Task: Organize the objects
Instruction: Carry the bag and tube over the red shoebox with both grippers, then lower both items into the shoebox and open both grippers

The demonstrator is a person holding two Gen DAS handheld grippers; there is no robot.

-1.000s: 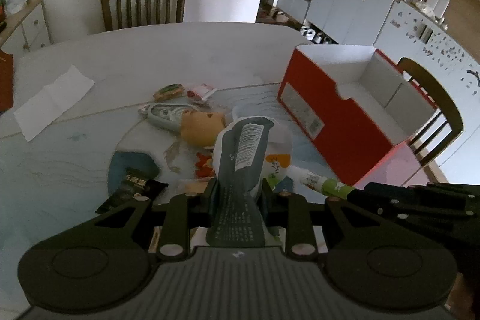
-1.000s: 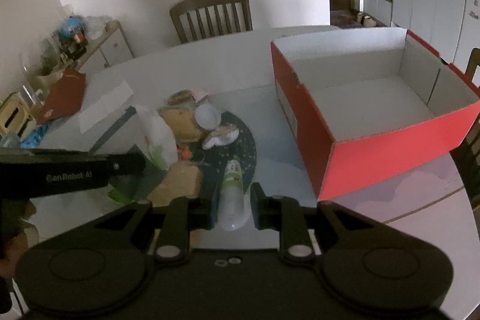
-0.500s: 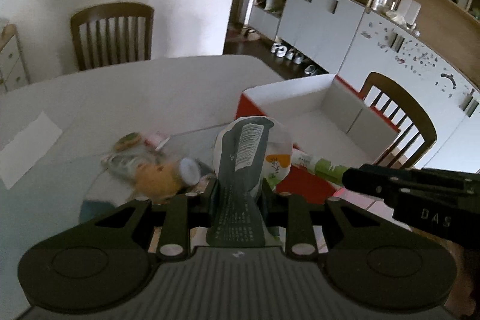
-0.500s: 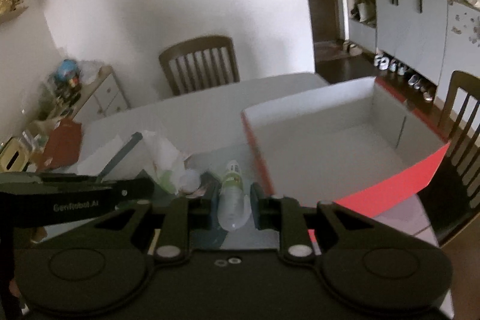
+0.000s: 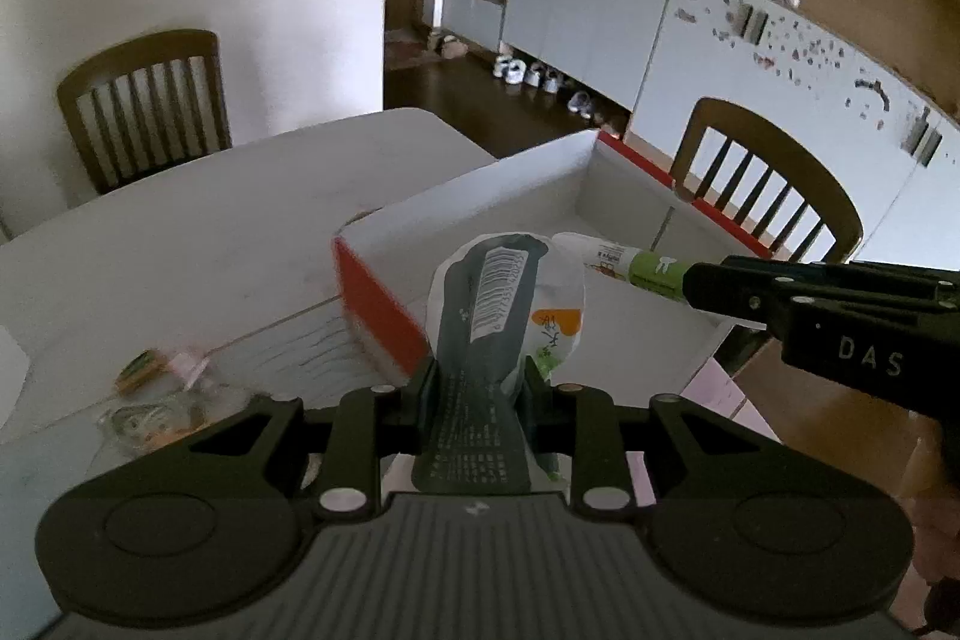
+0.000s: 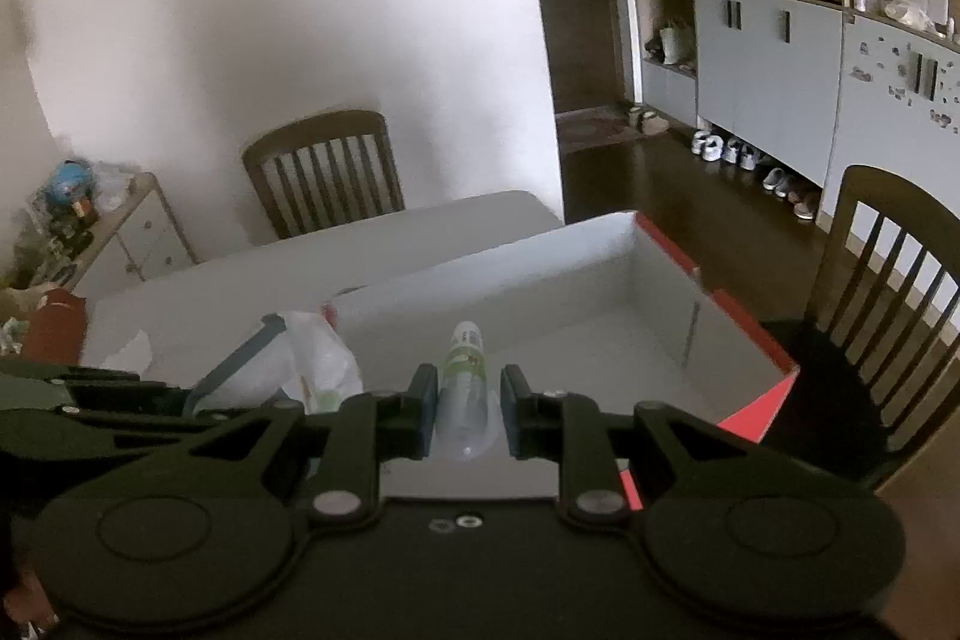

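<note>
over the red box (image 5: 384, 298), left fingers (image 5: 427, 388) pinching a pouch (image 5: 492, 316); right fingers (image 6: 425, 400) a tube (image 6: 463, 370)

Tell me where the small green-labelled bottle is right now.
The bottle is clamped in the right gripper, held over the open red box; in the left wrist view it sits right of the snack pouch.

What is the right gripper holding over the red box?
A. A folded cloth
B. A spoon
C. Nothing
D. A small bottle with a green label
D: in the right wrist view the right gripper is shut on a small bottle with a green label, which points out over the white inside of the red box.
</note>
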